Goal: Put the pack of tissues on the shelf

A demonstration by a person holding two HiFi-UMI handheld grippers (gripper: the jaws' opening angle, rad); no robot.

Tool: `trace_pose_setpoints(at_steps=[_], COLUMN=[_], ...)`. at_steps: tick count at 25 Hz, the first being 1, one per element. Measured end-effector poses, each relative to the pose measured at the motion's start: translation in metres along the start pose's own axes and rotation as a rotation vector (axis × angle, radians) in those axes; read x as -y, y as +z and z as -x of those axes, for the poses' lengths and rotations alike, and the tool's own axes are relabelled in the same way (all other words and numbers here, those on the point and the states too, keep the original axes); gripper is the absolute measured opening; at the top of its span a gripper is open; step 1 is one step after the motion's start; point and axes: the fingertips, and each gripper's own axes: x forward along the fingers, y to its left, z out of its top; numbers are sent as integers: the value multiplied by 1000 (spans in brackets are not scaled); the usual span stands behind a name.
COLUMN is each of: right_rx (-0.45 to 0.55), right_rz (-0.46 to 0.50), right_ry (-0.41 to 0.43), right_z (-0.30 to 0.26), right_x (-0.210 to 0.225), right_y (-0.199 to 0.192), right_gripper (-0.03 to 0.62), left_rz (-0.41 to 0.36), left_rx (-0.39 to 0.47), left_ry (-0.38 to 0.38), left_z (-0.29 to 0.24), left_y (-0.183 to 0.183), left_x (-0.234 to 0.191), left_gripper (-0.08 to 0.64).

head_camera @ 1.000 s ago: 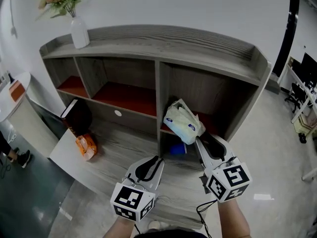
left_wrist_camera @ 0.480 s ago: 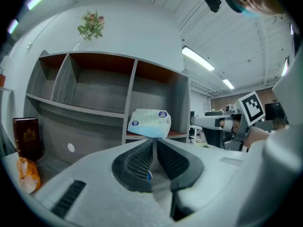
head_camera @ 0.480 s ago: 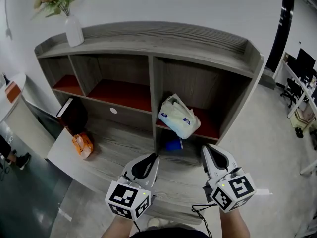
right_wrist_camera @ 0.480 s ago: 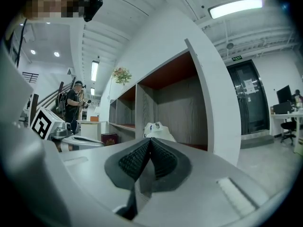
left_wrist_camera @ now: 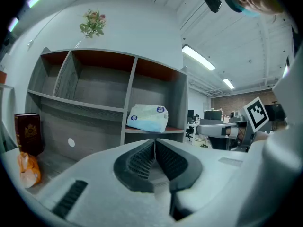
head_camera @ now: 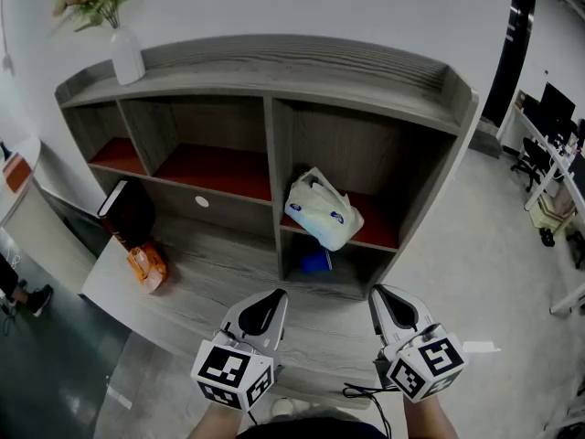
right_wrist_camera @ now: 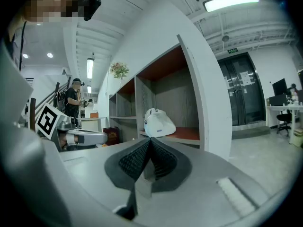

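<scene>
Tissues (head_camera: 320,213) on shelf (head_camera: 366,71), right bay, red board, tilted near front edge. Left claw (head_camera: 264,304) and right claw (head_camera: 380,296) pinched closed, empty, well apart from pack. Risk: leaning pack slips forward off board, no claw near to catch.

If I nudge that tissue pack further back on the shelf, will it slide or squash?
It would probably squash first: the pack of tissues looks like soft, crinkled plastic wrap with a loose top, so it should dent. It also seems light for its bulk. It rests near the front edge of the red shelf board, so a careless push might tip it off.
</scene>
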Motion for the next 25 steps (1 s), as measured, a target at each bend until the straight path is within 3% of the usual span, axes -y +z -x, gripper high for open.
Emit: trace_pose_setpoints(at_steps=[12, 25], right_rx=[-96, -123], right_rz=[-38, -57], right_ry=[-4, 20], right_z=[10, 6], right_x=[-5, -13], right_y=[-44, -54], right_gripper=[2, 2], left_rz=[33, 22], left_rx=[-71, -82], left_ry=[1, 29], left_z=[9, 14], left_y=[-33, -36], left_x=[8, 3], left_gripper=[-6, -6])
